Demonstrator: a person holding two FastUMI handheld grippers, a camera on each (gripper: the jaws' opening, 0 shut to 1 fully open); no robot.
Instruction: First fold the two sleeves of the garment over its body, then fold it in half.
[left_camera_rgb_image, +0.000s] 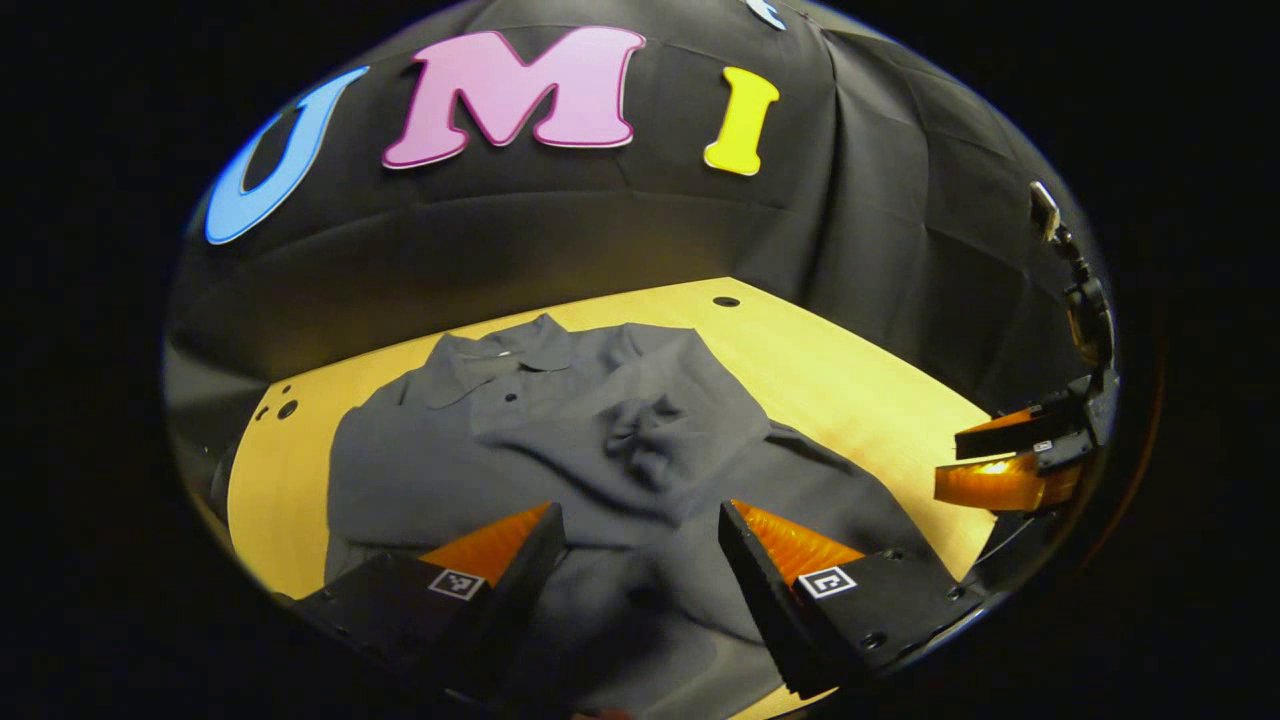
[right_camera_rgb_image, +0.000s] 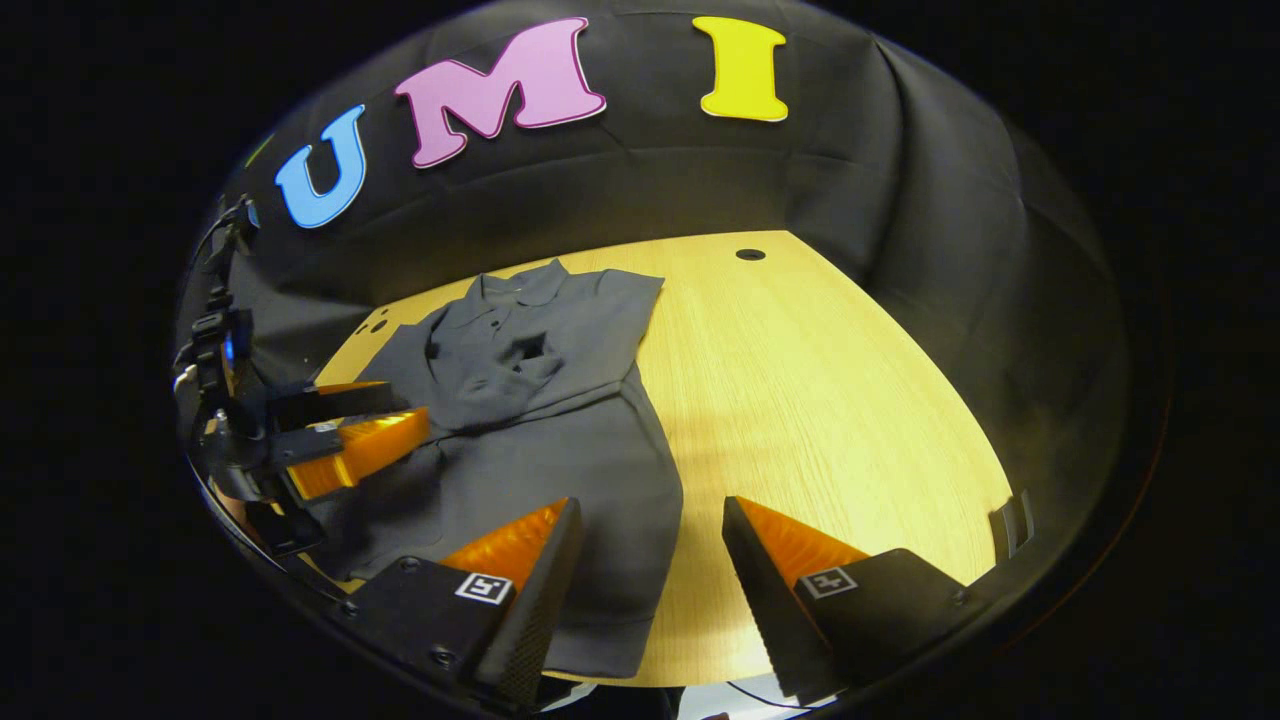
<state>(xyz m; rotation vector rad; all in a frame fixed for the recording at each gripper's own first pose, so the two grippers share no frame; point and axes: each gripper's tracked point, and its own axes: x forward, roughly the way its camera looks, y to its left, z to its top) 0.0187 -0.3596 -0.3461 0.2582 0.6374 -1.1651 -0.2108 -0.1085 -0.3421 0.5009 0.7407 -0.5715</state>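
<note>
A dark grey polo shirt (right_camera_rgb_image: 545, 420) lies flat on a pale wood-grain worktop (right_camera_rgb_image: 800, 400), collar (right_camera_rgb_image: 520, 290) toward the black cloth wall at the back. The fabric looks soft and matte, with shallow wrinkles across the body. In the right gripper view, one sleeve (right_camera_rgb_image: 520, 365) is folded over the chest, leaving a straight edge down the shirt's right-hand side and a bunched, crumpled patch below the collar. In the left gripper view the same shirt (left_camera_rgb_image: 560, 450) spreads wide across the worktop (left_camera_rgb_image: 850, 380), its small dark buttons visible below the collar (left_camera_rgb_image: 520, 350), with a puckered knot of cloth near the middle.

The left gripper (left_camera_rgb_image: 640, 550) hangs over the lower part of the shirt, its two wedge-shaped fingers spread wide apart and holding nothing. The right gripper (right_camera_rgb_image: 650, 550) is likewise wide open and empty, with one finger above the shirt's hem and the other above bare worktop.

Each gripper also appears in the other's view, off to the side at the worktop's edge, fingers parted. A round dark hole (right_camera_rgb_image: 750, 254) sits in the worktop near the far edge.
</note>
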